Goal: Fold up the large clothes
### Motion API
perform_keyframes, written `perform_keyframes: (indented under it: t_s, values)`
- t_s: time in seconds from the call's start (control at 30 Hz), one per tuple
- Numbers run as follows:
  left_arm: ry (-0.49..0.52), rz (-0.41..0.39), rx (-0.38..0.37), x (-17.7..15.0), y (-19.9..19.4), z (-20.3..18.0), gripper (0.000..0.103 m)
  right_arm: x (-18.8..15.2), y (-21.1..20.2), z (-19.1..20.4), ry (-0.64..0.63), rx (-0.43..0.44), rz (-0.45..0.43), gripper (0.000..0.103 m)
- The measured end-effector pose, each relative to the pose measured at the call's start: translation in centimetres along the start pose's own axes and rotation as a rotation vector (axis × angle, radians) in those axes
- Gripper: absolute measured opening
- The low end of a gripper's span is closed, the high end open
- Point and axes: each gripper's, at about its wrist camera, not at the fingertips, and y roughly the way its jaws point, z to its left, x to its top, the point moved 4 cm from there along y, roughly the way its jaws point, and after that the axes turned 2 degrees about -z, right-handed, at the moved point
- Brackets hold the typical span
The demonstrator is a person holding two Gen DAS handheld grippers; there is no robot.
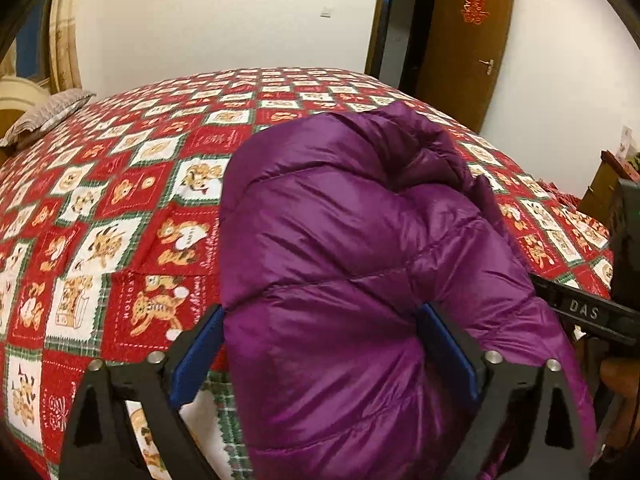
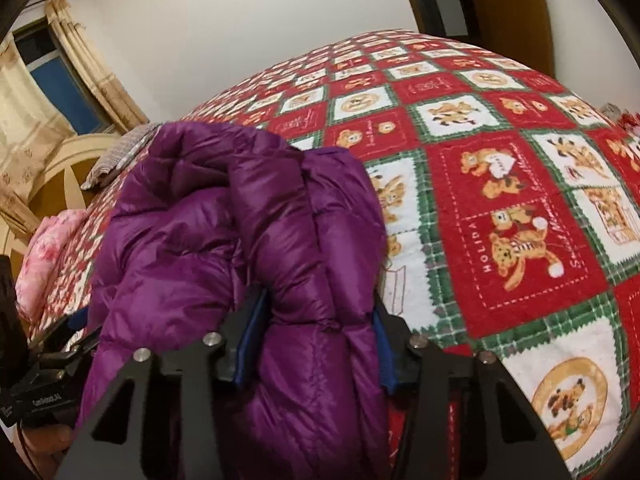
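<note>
Both the left claw [image 1: 320,344] and right claw [image 2: 316,336] clench the purple jacket [image 1: 360,240] above the bedspread [image 1: 120,200]

Bed [image 1: 132,184]: fills both views, spread with a red, white and green patchwork cover printed with teddy bears.
Jacket [image 1: 360,260]: shiny purple quilted down, lying bunched on the cover at the near side.
Pillow [image 1: 44,116]: grey patterned, at the far corner by the headboard.
Pink bedding [image 2: 44,256]: floral, at the bed's edge in the right wrist view.
</note>
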Motion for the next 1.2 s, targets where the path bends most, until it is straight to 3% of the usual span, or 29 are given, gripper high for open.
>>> perform_keyframes:
  t_s: [0.17,0.3,0.37,0.43,0.67,0.9,1.2]
  values:
    - [0.010,-0.009,-0.015,0.0,0.0,-0.3,0.086,0.0,0.3,-0.4,0.021,0.041,0.007,0.054]
    - [0.040,-0.023,-0.032,0.0,-0.4,-1.0,0.070,-0.1,0.3,-0.4,0.018,0.060,0.007,0.044]
    - [0.065,-0.040,-0.019,0.1,-0.8,-1.3,0.053,-0.1,0.1,-0.4,0.016,0.081,0.003,0.035]
    - [0.085,-0.057,-0.004,0.3,-1.3,-1.6,0.045,-0.2,-0.3,0.0,-0.002,0.085,-0.009,0.029]
    - [0.122,-0.077,0.026,0.6,-2.4,-2.0,0.031,-0.3,-1.0,0.6,-0.016,0.065,-0.031,0.024]
    - [0.149,-0.176,0.061,1.6,-8.2,-1.6,0.027,-0.4,-3.1,2.9,-0.010,0.125,-0.062,0.020]
    - [0.061,-0.238,0.146,1.4,-15.6,4.2,0.027,0.3,-4.6,10.9,-0.105,0.254,-0.077,0.020]
